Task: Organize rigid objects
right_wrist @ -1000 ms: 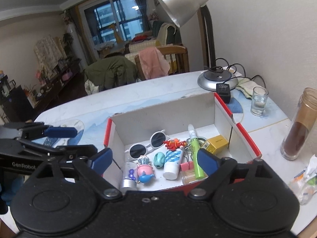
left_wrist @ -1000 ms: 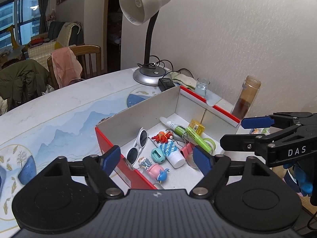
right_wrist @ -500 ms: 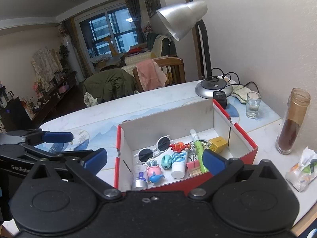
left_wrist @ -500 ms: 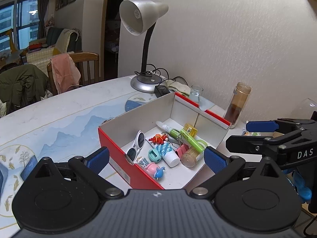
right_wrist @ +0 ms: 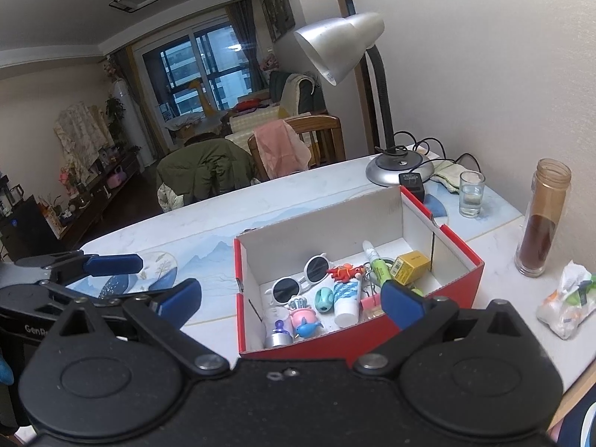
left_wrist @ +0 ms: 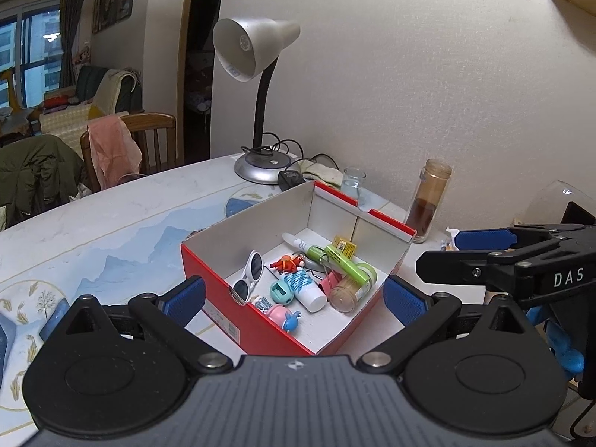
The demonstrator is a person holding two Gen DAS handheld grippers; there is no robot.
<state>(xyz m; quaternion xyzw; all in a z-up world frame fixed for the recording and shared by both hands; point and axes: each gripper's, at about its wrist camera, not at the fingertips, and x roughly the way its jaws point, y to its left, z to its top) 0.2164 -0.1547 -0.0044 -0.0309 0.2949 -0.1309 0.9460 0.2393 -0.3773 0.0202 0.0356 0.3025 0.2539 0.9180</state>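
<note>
A red cardboard box (left_wrist: 260,326) (right_wrist: 462,279) with a white inside stands on the table. In it lie white sunglasses (left_wrist: 247,275), a red toy (left_wrist: 287,262), a white tube (left_wrist: 303,290), a green tube (left_wrist: 342,260), a small yellow carton (left_wrist: 344,247), a teal gadget (left_wrist: 279,290), a pink and blue toy (left_wrist: 283,314) and a small jar (left_wrist: 344,292). My left gripper (left_wrist: 294,300) hovers open before the box's near corner, holding nothing. My right gripper (right_wrist: 290,302) is open over the box's front wall, also holding nothing.
A silver desk lamp (left_wrist: 257,74) with its cable and adapter stands behind the box by the wall. A drinking glass (left_wrist: 352,184), a tall brown jar (left_wrist: 428,201) and a tissue packet (right_wrist: 566,298) are to the right. Chairs with clothes stand beyond the table.
Both grippers have drawn back and slightly up from the box, which now looks smaller and farther. Both pairs of jaws stand wider apart than a second ago.
</note>
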